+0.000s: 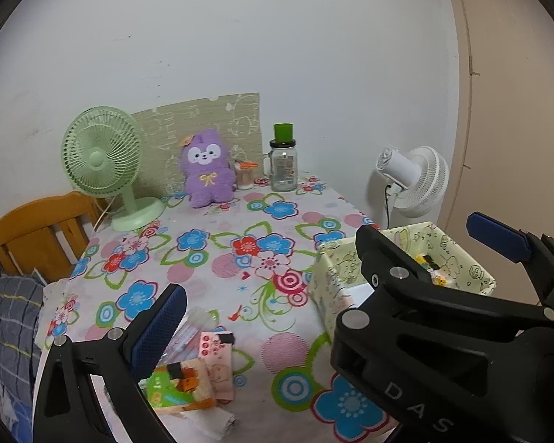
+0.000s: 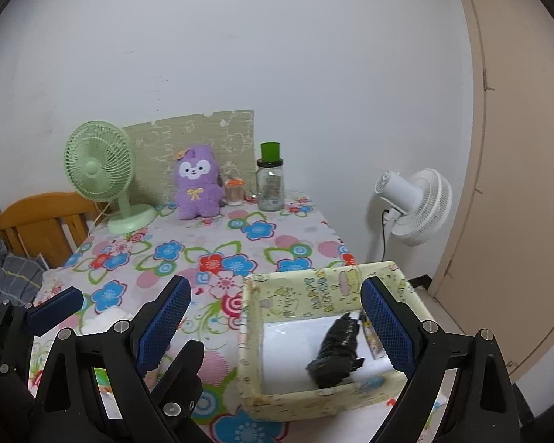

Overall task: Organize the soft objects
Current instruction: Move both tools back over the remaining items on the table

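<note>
**Socks pile sits low-left, box to the right**

Left gripper (image 1: 325, 258) gapes wide, holding nothing. The small pile of soft things (image 1: 199, 373) (look like folded socks, w/ packets) lies on the floral tablecloth (image 1: 218, 258) just below its left finger, long axis roughly toward the wall. Left gripper is nearer, I'd judge. Right gripper (image 2: 277, 317) also wide, empty, poised over the yellow fabric box (image 2: 295, 295). Only the right wrist view shows the dark rolled bundle (image 2: 338, 350) inside; the pile barely shows there.

A box (image 2: 277, 395) sits on the table's (image 2: 218, 236) right side, a plush toy (image 2: 197, 188) far behind it.
</note>
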